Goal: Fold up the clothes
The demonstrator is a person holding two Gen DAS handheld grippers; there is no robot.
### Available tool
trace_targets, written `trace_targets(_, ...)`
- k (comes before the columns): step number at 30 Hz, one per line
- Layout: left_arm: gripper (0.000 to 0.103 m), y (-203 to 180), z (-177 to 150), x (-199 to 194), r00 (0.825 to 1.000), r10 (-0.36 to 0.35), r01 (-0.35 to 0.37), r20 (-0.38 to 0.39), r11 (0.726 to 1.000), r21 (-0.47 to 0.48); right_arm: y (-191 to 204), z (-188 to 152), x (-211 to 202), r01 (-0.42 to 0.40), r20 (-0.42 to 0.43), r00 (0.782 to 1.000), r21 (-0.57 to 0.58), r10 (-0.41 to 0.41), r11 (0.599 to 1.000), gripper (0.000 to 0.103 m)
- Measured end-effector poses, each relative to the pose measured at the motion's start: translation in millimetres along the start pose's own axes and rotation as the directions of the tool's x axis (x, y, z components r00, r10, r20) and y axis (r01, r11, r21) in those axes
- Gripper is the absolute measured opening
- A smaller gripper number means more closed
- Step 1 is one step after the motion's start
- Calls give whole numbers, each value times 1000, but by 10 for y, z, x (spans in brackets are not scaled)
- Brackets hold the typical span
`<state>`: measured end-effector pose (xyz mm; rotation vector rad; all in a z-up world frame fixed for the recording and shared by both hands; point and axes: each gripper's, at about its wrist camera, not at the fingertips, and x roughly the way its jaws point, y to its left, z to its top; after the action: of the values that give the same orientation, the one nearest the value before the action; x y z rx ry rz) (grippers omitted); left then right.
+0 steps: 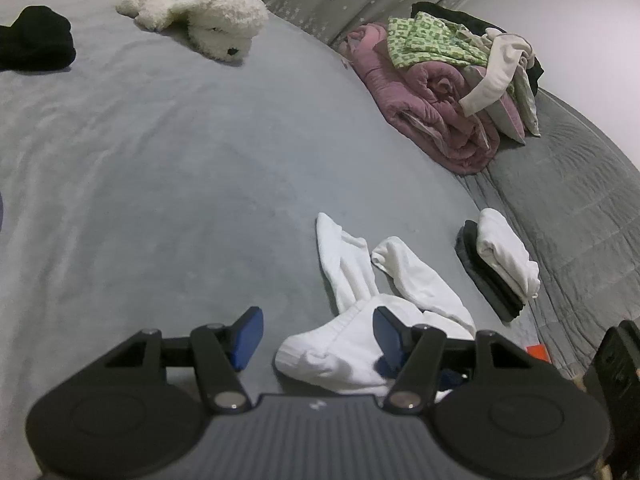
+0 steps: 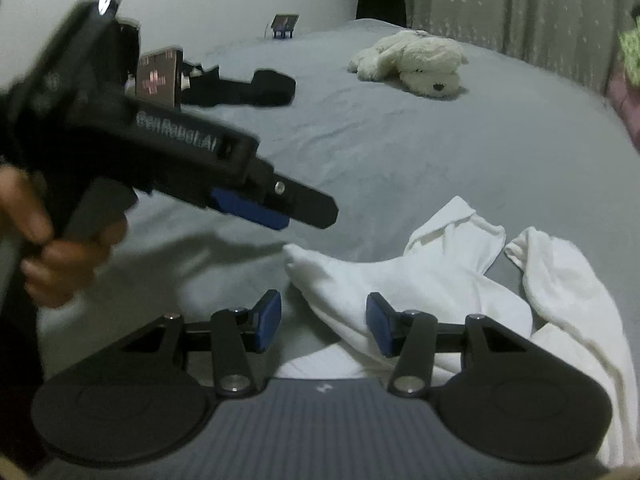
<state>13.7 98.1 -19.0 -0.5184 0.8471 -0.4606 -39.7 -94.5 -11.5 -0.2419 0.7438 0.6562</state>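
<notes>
Right wrist view shows white tights [image 2: 432,280] lying crumpled on the grey bed [image 2: 360,140], nearer than the plush dog [image 2: 416,64]. Right gripper [image 2: 323,324] and left gripper [image 1: 318,334] hover spread, pinching nothing. Light, limp, stretchy fabric; its waistband looks the best hold.

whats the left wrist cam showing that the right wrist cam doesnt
Only the left wrist view shows the folded stack of white on dark pieces, and the full laundry pile on the pink quilt. Only the right wrist view shows the left gripper from the side, the hand holding it, and a small stand at the bed's far edge. Both show the white garment near open jaws, the plush dog, the black clothing and the grey sheet.
</notes>
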Motion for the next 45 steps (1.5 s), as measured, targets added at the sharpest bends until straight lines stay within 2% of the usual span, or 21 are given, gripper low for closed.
trace_targets(2,62,2,0,20,1000,-2,2,-4,1000,1,31,-17,61,32,-11,999,-29,-32,999,51)
trace_targets(4,62,5,5,47,1000,-2,2,-8,1000,0,45,-23,85,54,-5,999,-52,-55,997,37)
trace_targets(5,62,9,9,59,1000,-2,2,-10,1000,-1,35,-18,88,59,1,998,-56,-59,997,21)
trace_targets(6,62,14,15,70,1000,-2,2,-12,1000,-2,13,-12,82,61,8,998,-51,-60,997,12)
trace_targets(9,62,29,35,94,1000,-4,4,-14,1000,-6,-135,34,0,62,52,997,13,-62,998,5)
trace_targets(13,62,40,47,132,1000,-14,14,-26,1000,-5,-462,78,-180,94,121,986,144,-112,985,3)
trace_targets(17,62,26,32,186,998,-26,26,-49,1000,1,-768,49,-318,109,145,978,262,-150,959,3)
trace_targets(19,62,18,34,199,998,-26,26,-52,1000,5,-869,33,-374,96,150,978,299,-147,949,11)
trace_targets(20,62,14,37,204,998,-25,26,-52,1000,7,-849,29,-393,64,149,983,288,-110,956,17)
trace_targets(22,62,14,50,209,998,-27,27,-50,1000,4,-791,24,-420,5,142,989,256,-43,967,23)
trace_targets(23,61,19,57,211,998,-28,28,-49,1000,0,-723,24,-415,-6,135,991,221,-25,975,38)
trace_targets(24,61,22,64,213,998,-29,29,-47,1000,-5,-644,25,-397,-9,127,992,182,-15,983,47)
trace_targets(30,61,-12,75,241,999,-27,27,-40,999,-20,-244,20,-219,-72,62,996,29,70,997,47)
trace_targets(34,61,-22,77,255,999,-27,26,-43,1000,-17,-53,-30,-29,-42,16,999,-51,43,998,47)
trace_targets(35,61,-19,79,256,999,-26,26,-43,1000,-18,-17,-41,20,-27,7,1000,-71,28,997,46)
trace_targets(37,61,-20,80,260,999,-25,24,-44,1000,-19,29,-53,101,15,-2,1000,-106,-15,994,19)
trace_targets(38,61,-21,82,261,999,-25,24,-45,1000,-20,12,-45,117,35,-2,999,-103,-36,994,0)
trace_targets(40,61,-27,81,266,998,-29,28,-48,999,-22,-93,-19,85,70,19,997,-54,-69,996,3)
trace_targets(45,61,-46,80,279,996,-70,68,-54,997,-45,-576,19,-188,122,110,984,169,-142,978,2)
